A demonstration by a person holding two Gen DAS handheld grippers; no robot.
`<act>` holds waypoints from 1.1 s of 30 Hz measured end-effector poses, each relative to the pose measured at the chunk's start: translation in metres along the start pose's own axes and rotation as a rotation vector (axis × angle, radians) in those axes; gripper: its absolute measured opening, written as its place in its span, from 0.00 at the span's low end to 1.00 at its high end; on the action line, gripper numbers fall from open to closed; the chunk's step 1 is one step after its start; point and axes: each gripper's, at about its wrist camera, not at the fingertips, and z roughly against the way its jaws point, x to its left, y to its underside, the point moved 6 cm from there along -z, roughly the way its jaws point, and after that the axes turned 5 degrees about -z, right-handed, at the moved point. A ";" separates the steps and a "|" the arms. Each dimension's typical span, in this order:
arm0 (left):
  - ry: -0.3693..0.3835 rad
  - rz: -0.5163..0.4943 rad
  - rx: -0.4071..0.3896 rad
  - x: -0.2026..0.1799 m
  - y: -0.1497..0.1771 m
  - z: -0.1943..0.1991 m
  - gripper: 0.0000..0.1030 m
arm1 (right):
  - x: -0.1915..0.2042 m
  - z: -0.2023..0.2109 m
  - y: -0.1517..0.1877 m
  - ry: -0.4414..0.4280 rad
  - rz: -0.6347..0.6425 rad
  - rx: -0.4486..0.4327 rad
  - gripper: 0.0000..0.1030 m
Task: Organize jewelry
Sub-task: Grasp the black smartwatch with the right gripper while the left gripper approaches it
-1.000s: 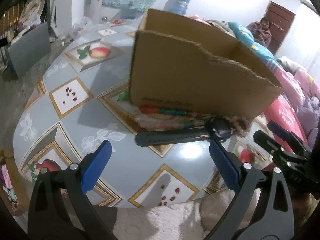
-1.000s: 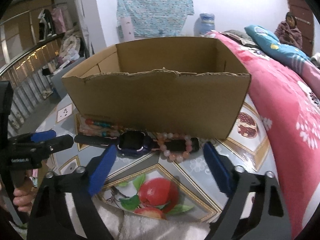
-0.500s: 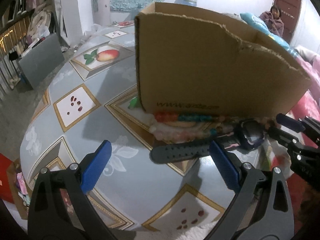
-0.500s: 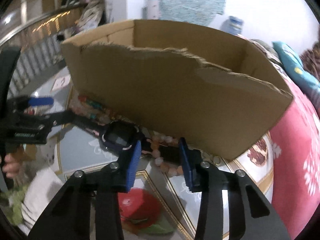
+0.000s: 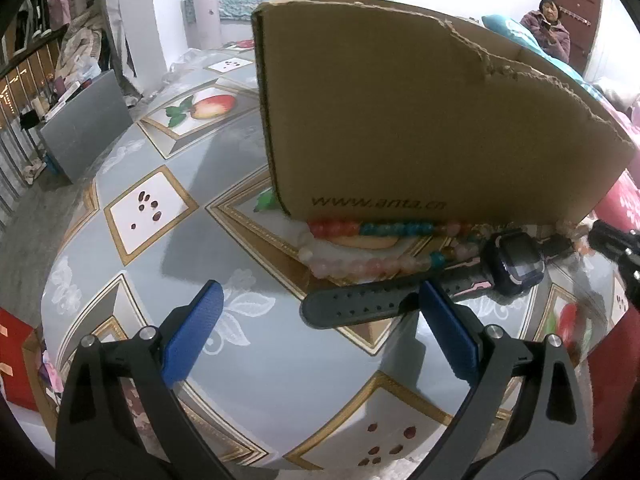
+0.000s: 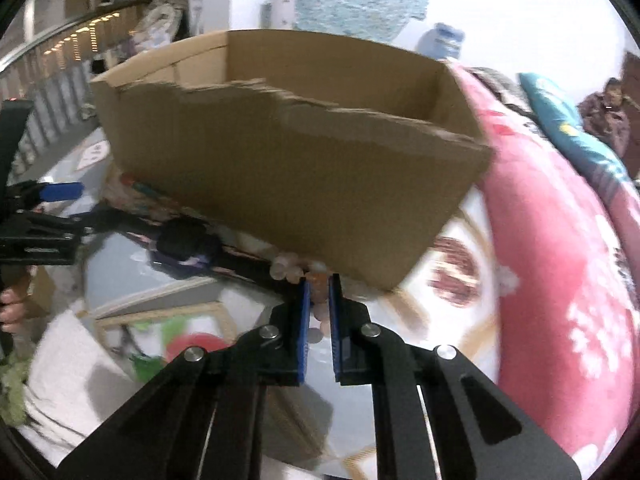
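Beads of a pale pink bracelet [image 6: 298,270] sit pinched between the blue pads of the right gripper [image 6: 318,280], whose jaws have just been closing and now stand clenched on the string, right at the near foot of the cardboard box [image 6: 280,176]; the view there is blurred, so how many beads are caught I cannot tell; to the left of that grip lies a dark watch [image 5: 514,264], face up, its perforated strap [image 5: 360,308] stretched toward the left gripper [image 5: 320,312]; the strap's end lies between that gripper's wide-apart blue pads, touching neither, so the left tongs are released and hold nothing; beyond the strap, a second string of red, teal and pink beads [image 5: 376,228] curls against the base of the box; everything rests on a grey tablecloth [image 5: 168,248] printed with fruit in gold-edged diamonds; the box has a torn, ragged top edge; a pink floral quilt [image 6: 560,260] lies to the right.
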 end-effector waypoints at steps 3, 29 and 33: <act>-0.002 0.007 -0.004 0.001 0.002 0.003 0.92 | -0.016 0.006 -0.002 0.045 -0.018 -0.015 0.09; 0.102 0.043 -0.100 0.007 0.004 0.033 0.92 | 0.020 0.034 -0.010 -0.216 -0.043 -0.019 0.35; 0.175 0.058 -0.108 0.001 0.001 0.034 0.83 | 0.055 0.016 -0.019 -0.380 -0.080 0.015 0.35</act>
